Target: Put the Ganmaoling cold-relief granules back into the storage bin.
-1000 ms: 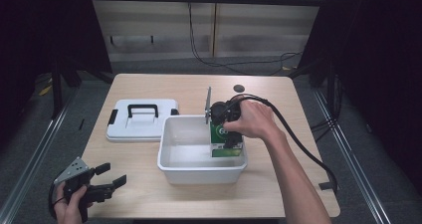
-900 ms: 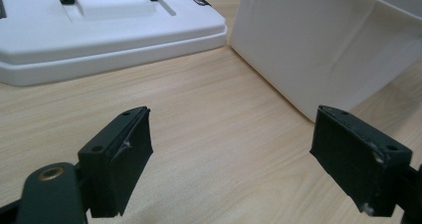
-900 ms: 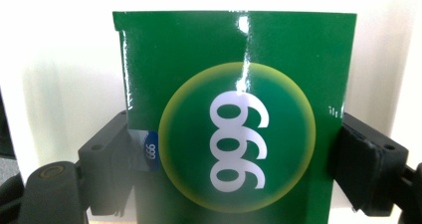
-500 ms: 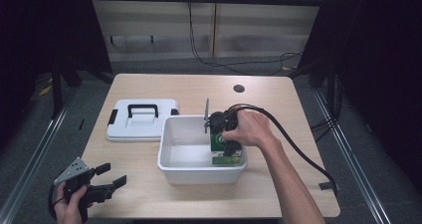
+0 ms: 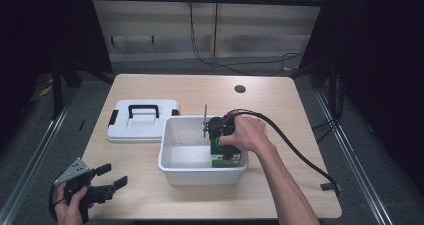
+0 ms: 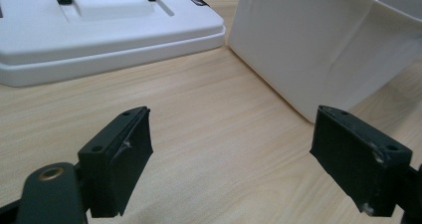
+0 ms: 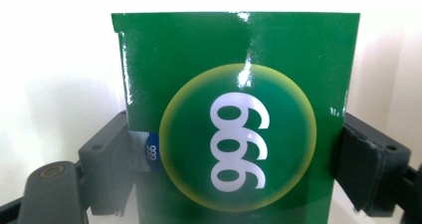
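one green box [image 7: 234,119] (tool-held) [image 7: 234,179], one bin [image 5: 172,160]

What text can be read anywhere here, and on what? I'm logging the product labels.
"999", white digits turned on their side, in the yellow-ringed circle on the green box held by the right gripper.
"999", tiny white, on the blue patch at the box's left edge.
Small white mark near its right edge: too small to read.

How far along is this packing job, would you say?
Done: the white lid is off, lying beside the white bin. In hand: the right gripper clamps a green box low inside the bin, not yet released. Left: letting go and probably refitting the lid; the left gripper waits open at the table's near corner.
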The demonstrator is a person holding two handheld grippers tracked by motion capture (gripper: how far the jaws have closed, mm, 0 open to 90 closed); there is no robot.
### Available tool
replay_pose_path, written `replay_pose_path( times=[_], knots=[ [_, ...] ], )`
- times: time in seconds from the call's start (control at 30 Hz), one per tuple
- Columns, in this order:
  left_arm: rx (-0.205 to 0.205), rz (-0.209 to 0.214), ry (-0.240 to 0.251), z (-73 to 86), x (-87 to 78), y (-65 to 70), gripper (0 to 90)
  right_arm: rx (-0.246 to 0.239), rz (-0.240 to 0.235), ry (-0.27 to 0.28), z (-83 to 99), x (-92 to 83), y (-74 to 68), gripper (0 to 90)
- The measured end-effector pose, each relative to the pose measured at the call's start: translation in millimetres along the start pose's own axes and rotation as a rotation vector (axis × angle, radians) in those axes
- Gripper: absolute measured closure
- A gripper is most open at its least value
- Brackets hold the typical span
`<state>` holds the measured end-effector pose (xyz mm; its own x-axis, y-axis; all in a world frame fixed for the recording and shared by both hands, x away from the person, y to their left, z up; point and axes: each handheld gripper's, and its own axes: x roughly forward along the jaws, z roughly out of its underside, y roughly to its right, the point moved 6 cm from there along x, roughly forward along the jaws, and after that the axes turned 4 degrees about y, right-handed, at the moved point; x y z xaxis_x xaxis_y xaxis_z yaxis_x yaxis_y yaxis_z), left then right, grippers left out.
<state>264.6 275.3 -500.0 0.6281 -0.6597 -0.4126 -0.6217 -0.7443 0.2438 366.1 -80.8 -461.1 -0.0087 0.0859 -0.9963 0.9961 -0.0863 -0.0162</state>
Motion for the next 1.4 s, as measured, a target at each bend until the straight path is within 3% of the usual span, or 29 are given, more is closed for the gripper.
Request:
replay_pose_path(
  times=[0.3,0.57,1.4],
  knots=[
    [-0.002,-0.002,0.001,0.1,0.5,-0.3,15.8,-0.011,-0.012,-0.024,0.1,11.8,-0.9,15.1],
    [-0.004,0.002,0.001,0.0,1.2,0.5,15.8,-0.01,-0.01,-0.009,3.3,18.4,-0.4,14.7],
    [-0.004,-0.001,-0.002,0.8,0.7,-0.3,15.9,0.006,-0.024,-0.003,5.9,15.8,1.6,12.4]
  ],
)
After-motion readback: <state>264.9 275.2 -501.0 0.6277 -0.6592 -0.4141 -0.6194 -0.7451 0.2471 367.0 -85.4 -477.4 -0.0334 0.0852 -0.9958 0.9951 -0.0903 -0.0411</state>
